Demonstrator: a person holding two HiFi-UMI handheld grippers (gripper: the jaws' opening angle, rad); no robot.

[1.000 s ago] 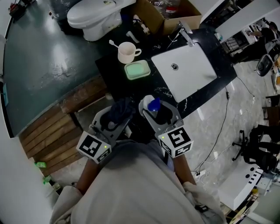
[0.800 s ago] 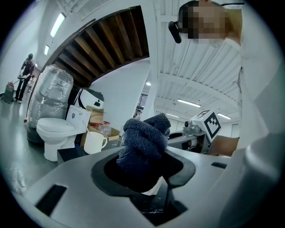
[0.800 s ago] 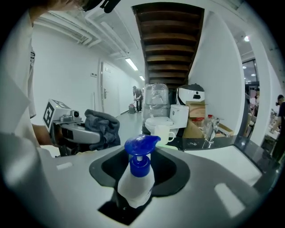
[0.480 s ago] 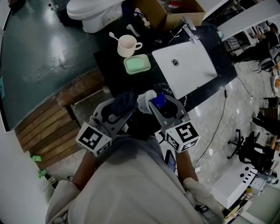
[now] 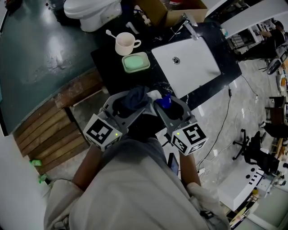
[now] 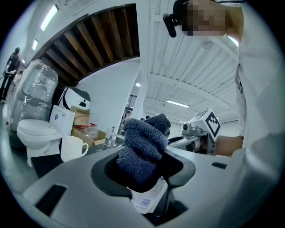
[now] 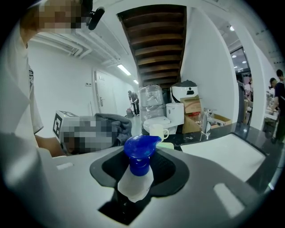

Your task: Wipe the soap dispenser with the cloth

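White soap dispenser (image 7: 133, 180) has blue pump top.

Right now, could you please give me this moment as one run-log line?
left gripper: shut on cloth | right gripper: fingers just closed on dispenser | cloth beside dispenser

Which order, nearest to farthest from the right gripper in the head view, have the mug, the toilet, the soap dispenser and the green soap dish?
1. soap dispenser, in the jaws of the right gripper, which have just been closing on it.
2. green soap dish, on the counter, upper left.
3. mug, just past the dish.
4. toilet, top left corner.
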